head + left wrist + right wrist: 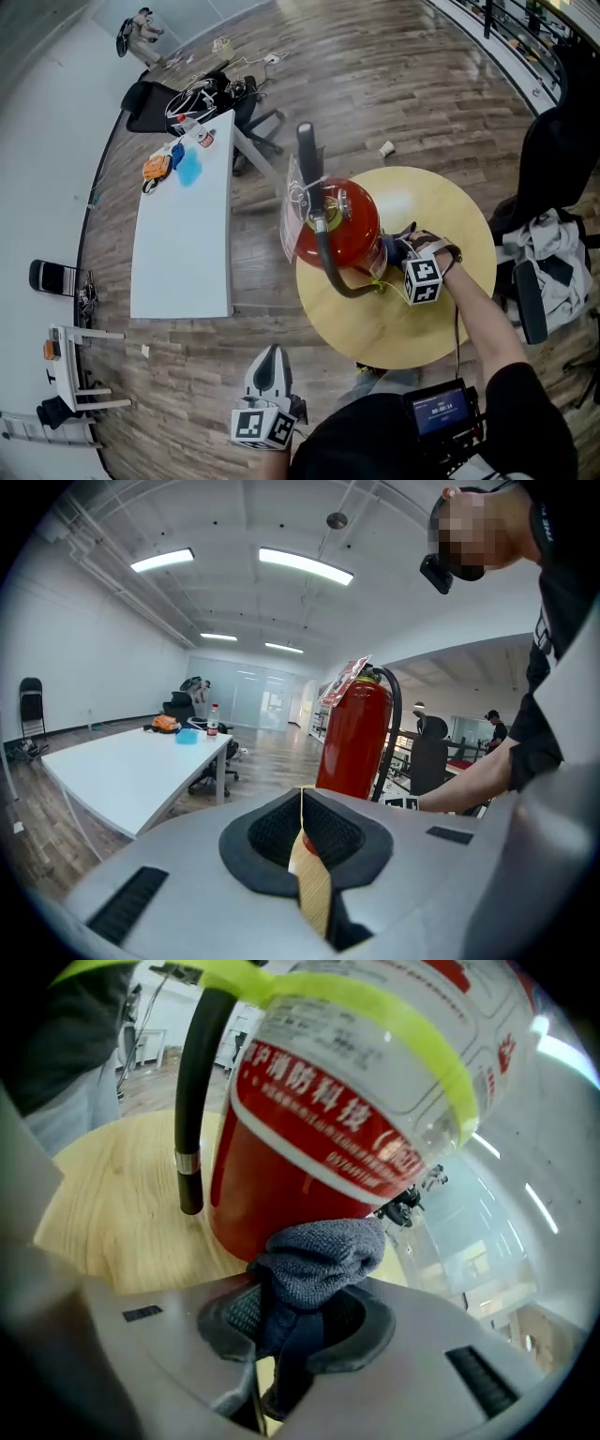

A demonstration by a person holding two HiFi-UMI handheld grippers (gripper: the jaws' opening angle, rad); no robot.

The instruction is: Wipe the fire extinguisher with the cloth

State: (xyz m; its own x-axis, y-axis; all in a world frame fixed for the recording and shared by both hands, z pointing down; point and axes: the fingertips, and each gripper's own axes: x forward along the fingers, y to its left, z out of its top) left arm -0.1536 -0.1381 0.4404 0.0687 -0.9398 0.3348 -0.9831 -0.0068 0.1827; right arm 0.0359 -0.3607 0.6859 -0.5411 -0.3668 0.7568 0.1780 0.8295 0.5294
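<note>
L gripper hung low near the person, jaws pressed together w/ nothing between, well apart from the job. R gripper was clamped on the grey cloth. A wad of it bulged fwd past the jaws and touched the lower red wall of the fire extinguisher, which stood upright on the round wooden table. Wiping looked under way, prob. partial: contact only near the base, w/ upper body, label and hose side seemingly left.

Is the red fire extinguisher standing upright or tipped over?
Upright: the red fire extinguisher stands base-down on the round wooden table, its body vertical in the left gripper view.
</note>
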